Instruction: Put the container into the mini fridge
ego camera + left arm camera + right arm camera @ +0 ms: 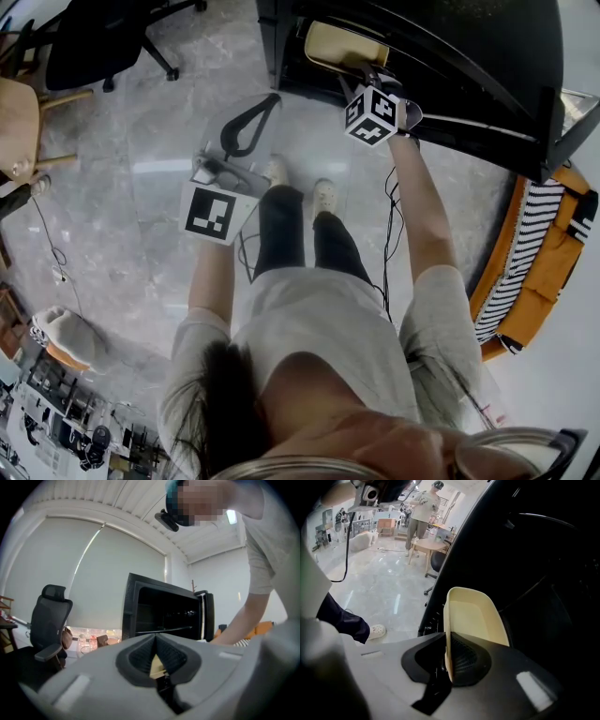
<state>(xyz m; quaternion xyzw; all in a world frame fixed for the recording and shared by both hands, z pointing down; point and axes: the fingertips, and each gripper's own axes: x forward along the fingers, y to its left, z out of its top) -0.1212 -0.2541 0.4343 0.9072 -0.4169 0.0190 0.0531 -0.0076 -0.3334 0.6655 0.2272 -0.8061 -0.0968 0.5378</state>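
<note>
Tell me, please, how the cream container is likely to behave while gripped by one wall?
Probably light: the right tool carries the container by one thin wall. It seems stiff, since the rim shows no buckling at the pinch. Held off-centre and apparently empty, it may pivot or slip if bumped against the mini fridge.

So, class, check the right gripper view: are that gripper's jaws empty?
No: the right gripper is clamped on the side wall of the cream container.
</note>
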